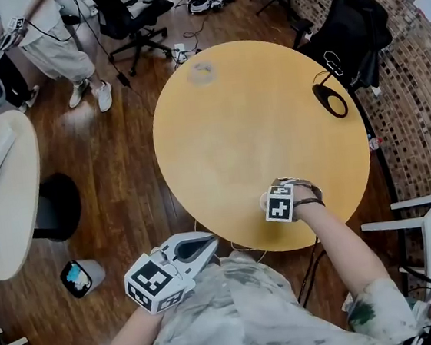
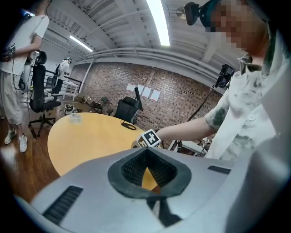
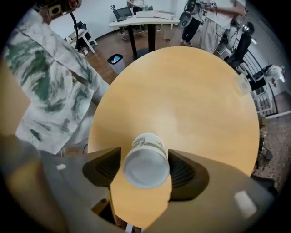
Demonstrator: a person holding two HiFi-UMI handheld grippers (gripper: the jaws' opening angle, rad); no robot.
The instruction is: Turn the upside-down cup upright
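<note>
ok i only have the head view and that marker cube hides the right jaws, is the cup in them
observer: Yes. In the right gripper view the cup sits between the jaws of the right gripper, with a pad against each side.
operator: is it upside down
observer: Yes, its closed base faces the gripper's camera and its rim points toward the table.
operator: and the left one
observer: The left gripper is shut, with nothing in it.

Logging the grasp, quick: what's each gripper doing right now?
Left gripper: closed, empty.
Right gripper: closed on the upside-down cup.
</note>
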